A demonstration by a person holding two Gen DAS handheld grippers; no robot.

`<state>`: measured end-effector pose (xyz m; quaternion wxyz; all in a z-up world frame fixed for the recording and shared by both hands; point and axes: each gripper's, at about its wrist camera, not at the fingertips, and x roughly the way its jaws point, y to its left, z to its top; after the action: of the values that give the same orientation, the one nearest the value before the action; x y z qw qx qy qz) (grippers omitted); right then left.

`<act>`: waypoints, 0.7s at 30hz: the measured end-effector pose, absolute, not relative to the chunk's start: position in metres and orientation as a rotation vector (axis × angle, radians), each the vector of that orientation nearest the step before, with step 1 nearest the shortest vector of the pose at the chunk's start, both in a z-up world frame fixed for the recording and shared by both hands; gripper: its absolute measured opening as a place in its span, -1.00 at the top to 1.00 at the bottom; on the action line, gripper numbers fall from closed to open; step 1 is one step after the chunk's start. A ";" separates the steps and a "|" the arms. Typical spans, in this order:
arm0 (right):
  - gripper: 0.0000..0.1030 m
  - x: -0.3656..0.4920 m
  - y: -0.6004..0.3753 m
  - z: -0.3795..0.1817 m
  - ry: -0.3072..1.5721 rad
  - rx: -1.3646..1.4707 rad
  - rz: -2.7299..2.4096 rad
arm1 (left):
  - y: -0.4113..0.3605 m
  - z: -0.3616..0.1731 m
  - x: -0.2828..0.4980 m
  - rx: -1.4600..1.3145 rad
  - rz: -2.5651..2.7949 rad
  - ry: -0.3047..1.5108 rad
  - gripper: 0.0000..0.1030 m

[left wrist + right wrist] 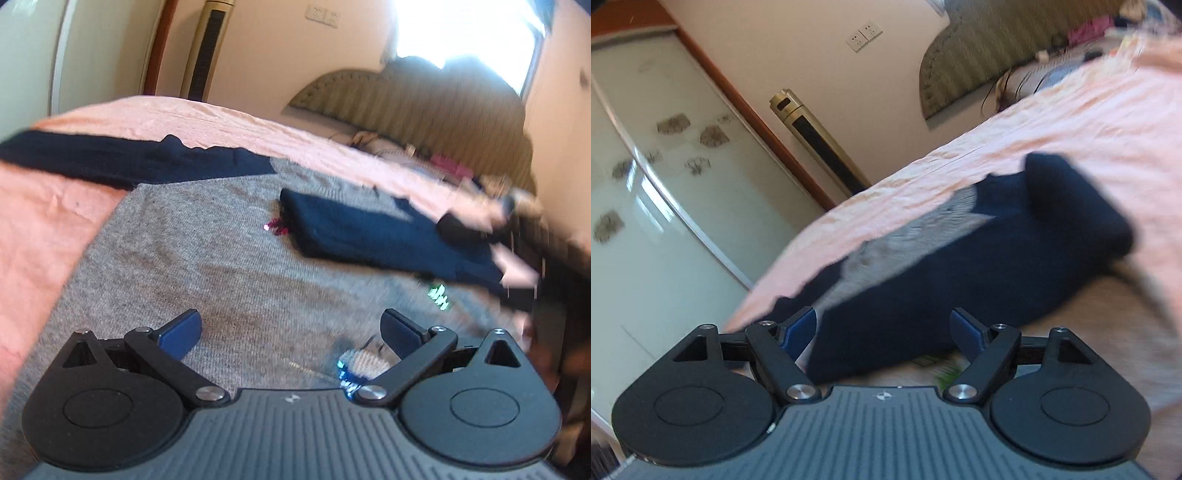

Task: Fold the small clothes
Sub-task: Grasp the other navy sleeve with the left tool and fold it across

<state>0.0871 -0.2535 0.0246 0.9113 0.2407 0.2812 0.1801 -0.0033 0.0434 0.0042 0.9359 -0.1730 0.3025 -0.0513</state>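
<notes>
A small grey top with navy sleeves lies flat on the pink bedsheet. One navy sleeve stretches out to the far left; the other navy sleeve is folded across the grey body. My left gripper is open and empty, low over the grey body. In the right wrist view my right gripper is open, its jaws either side of the folded navy sleeve, with grey fabric showing behind it.
An upholstered headboard and clutter are at the far end of the bed. A tall gold tower fan and a glass wardrobe door stand beside the bed. Pink sheet surrounds the garment.
</notes>
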 end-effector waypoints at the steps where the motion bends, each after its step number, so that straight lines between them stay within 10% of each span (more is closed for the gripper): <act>1: -0.58 0.080 -0.261 0.022 0.571 0.474 0.360 | 0.050 0.006 0.000 -0.410 -0.126 0.622 -1.00; 11: -0.88 0.078 -0.284 0.008 0.552 0.592 0.376 | 0.055 0.010 0.118 -0.644 -0.273 0.804 -0.97; 14: -0.88 0.081 -0.292 0.004 0.550 0.659 0.386 | 0.038 0.007 0.136 -0.564 -0.257 0.814 -0.28; 16: -0.89 0.082 -0.292 0.004 0.545 0.669 0.389 | 0.025 0.006 0.145 -0.485 -0.222 0.845 0.83; 21: -0.90 0.081 -0.290 0.004 0.545 0.662 0.395 | 0.021 0.033 0.140 -0.360 -0.155 0.725 0.84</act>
<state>0.0814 -0.2902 0.0043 0.8906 0.3191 0.2623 0.1901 0.1399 0.0215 0.0330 0.9163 -0.1748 0.3523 -0.0753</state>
